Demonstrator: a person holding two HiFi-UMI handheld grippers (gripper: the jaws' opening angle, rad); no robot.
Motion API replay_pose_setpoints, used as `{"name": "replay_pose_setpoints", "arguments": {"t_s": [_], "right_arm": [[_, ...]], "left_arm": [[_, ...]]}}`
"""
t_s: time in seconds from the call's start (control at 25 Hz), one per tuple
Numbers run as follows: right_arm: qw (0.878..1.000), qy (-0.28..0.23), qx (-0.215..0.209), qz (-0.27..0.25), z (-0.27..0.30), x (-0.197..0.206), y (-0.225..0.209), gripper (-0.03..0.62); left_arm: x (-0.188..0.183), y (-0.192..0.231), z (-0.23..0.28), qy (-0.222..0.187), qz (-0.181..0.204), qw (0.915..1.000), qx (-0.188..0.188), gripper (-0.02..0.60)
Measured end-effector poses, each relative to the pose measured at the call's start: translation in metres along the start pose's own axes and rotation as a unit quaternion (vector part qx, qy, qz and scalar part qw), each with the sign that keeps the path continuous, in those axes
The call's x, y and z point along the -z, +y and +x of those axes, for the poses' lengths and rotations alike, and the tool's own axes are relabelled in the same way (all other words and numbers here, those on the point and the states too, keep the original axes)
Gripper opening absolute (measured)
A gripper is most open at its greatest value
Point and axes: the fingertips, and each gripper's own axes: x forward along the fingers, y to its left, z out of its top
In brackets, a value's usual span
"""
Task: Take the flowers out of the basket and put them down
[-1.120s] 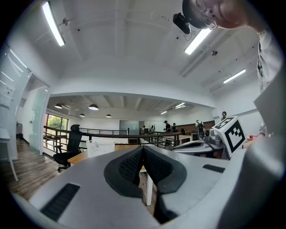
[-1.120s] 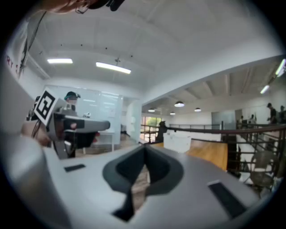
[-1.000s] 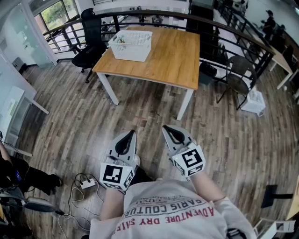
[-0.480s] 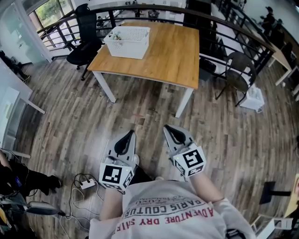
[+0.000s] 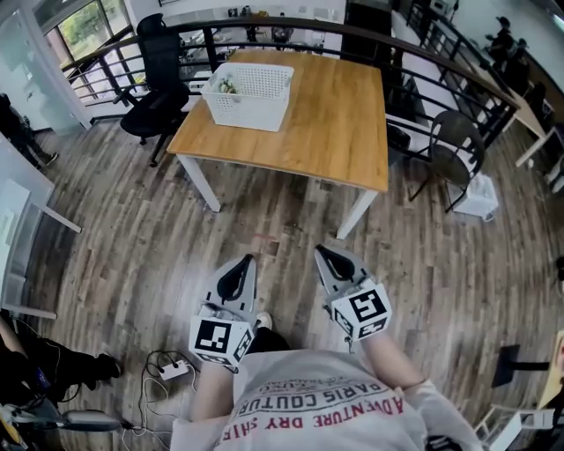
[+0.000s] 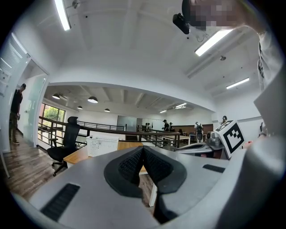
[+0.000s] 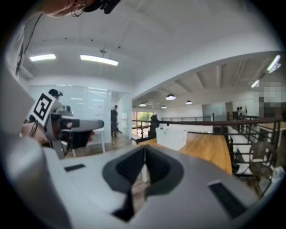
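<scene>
Two hand-held grippers point across a bare stretch of plank floor (image 5: 264,220) toward a wooden table (image 5: 326,114) at twelve o'clock, well apart from it. The left gripper (image 5: 249,259) and the right gripper (image 5: 320,251) are both empty, each with its pads pressed together and nothing between them.

The flowers (image 5: 227,84) lie inside a white perforated basket (image 5: 251,104) on the table's ten o'clock corner. Only a few pale and green bits show over the rim, and whether they are real or artificial cannot be told.

They will probably be light and soft, with thin stalks that bend and heads that crush easily. The stalks look like the place to pinch, low and gently, not the blooms. The basket also looks light and might lift or slide with them, so one gripper may need to steady its rim.

A black office chair (image 5: 159,97) stands at the basket's nine o'clock, just beside the table. A dark railing (image 5: 291,22) runs behind at twelve. Another chair (image 5: 449,145) sits at the table's three o'clock. A power strip with cable (image 5: 174,370) lies at the person's eight o'clock. The rest of the tabletop is free for setting down.
</scene>
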Motion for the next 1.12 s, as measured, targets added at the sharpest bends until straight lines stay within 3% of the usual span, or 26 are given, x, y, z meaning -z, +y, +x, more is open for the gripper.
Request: {"name": "replay_pose_setpoints", "arguments": {"t_s": [0.32, 0.64, 0.88, 1.12], "right_arm": [[1.0, -0.005, 0.028, 0.005, 0.115, -0.036, 0.018, 0.029], [1.0, 0.009, 0.016, 0.02, 0.187, -0.039, 0.032, 0.029], [0.999, 0.018, 0.005, 0.037, 0.249, -0.032, 0.011, 0.029], [0.999, 0.009, -0.015, 0.031, 0.33, -0.042, -0.043, 0.029]], "left_arm": [[-0.026, 0.126, 0.024, -0.009, 0.003, 0.9999, 0.012, 0.026], [-0.017, 0.2, 0.034, 0.008, -0.013, 0.9999, -0.004, 0.026], [-0.004, 0.248, 0.065, 0.015, -0.023, 0.9991, -0.031, 0.026], [-0.001, 0.294, 0.141, 0.016, -0.012, 0.9986, -0.049, 0.026]]}}
